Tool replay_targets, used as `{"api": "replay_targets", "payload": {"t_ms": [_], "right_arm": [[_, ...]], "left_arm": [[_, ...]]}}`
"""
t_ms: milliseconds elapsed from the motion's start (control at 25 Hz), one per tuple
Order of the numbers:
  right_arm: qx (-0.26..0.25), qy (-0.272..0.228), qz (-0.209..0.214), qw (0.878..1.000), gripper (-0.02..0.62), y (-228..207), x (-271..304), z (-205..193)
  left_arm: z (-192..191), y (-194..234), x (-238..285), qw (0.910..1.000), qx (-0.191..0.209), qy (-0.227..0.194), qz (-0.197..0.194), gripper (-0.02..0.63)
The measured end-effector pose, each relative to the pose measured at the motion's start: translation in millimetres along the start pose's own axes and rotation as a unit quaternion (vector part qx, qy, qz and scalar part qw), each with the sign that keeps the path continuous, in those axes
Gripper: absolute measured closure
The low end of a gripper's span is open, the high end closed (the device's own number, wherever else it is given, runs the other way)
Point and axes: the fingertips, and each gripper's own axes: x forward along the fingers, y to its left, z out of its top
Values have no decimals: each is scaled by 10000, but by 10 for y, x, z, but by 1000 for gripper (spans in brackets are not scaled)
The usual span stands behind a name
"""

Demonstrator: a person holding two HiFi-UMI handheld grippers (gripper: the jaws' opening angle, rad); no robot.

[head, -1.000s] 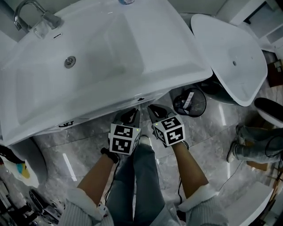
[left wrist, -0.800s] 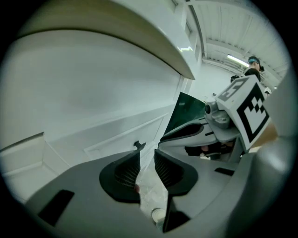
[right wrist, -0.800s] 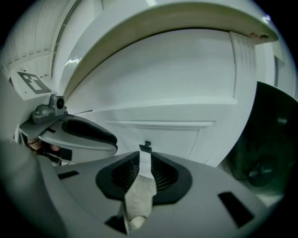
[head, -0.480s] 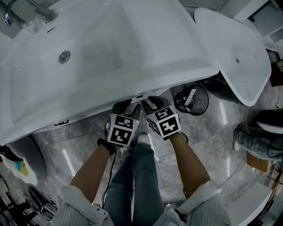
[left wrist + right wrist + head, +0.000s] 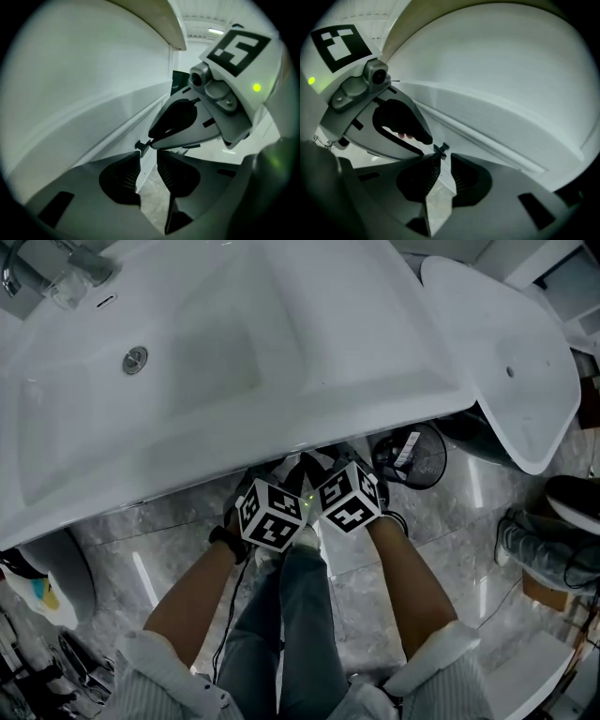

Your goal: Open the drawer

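Drawer point(image 5: 117, 126) is sitting under the sink point(image 5: 309, 409), out of sight in the head view, with its white front showing only in the two gripper views; as far as I can judge it is not yet pulled out. The step in hand is looking like the reach for its pull, not the pull itself. At the left, the left claw point(image 5: 147, 157) is pointing down at the front, released. Its jaws have just been opening wide and easing in a touch, and nothing is being pinched between them, with only the front's lower edge and the floor point(image 5: 152, 211) showing through the gap. Just past its tips a small dark knob point(image 5: 140, 145) is sticking out. To the right, the right claw point(image 5: 444, 161) is crowding in beside it, also released, with the knob sitting just at the tip of one jaw. Next, I judge, one claw is needing to slide on around the knob, clench, and draw straight back from the sink
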Motion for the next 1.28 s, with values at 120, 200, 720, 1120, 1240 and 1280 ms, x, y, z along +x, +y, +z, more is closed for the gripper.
{"api": "replay_targets", "payload": {"t_ms": [120, 200, 720, 1120, 1240, 1280], "right_arm": [[-418, 114, 138, 9990, 529, 23, 36, 4], [-626, 154, 246, 9976, 534, 34, 47, -6], [-921, 252, 658, 9932, 566, 81, 77, -19], [-828, 314, 847, 9925, 565, 136, 4, -69], [-804, 330, 850, 9926, 566, 175, -5, -68], [-801, 337, 853, 9926, 565, 190, -13, -74]], "left_arm": [[-10, -1, 23, 9999, 127, 18, 72, 494], [-9, -16, 40, 9998, 176, 53, 38, 496], [-24, -33, 67, 9998, 72, 200, -59, 499], [-46, -127, 26, 9991, -95, 368, -200, 500], [-71, -136, -4, 9991, -129, 358, -199, 500], [-82, -148, -14, 9991, -161, 347, -202, 500]]}}
